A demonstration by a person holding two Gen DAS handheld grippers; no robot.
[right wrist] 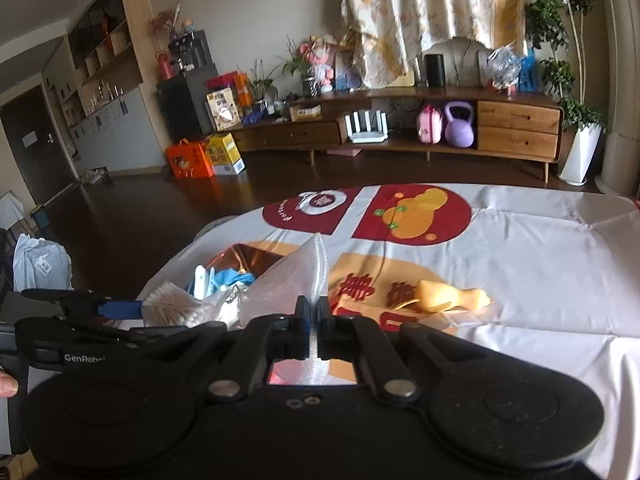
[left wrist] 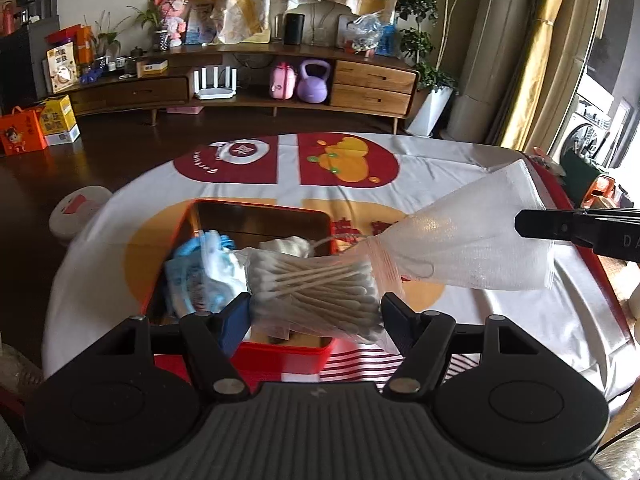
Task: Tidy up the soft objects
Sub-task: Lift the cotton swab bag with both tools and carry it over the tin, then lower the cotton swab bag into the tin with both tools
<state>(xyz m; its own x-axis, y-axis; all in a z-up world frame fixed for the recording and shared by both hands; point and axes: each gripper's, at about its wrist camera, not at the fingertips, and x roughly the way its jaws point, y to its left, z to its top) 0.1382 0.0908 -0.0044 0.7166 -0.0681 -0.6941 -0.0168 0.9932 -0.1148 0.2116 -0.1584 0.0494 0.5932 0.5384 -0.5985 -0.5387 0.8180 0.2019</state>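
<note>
Bag of cotton swabs held over the red tin

At lower centre of the left wrist view, the left gripper (left wrist: 316,312) has its fingers spread around the cotton swab bag (left wrist: 320,284) above the red tin (left wrist: 256,216) on the surface (left wrist: 500,320). The right gripper (right wrist: 315,312) is clenched on the bag's white top edge at mid-frame of its view.

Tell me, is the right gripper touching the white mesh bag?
Touching. In the right wrist view, the right gripper has its jaws shut on the white mesh bag.
</note>
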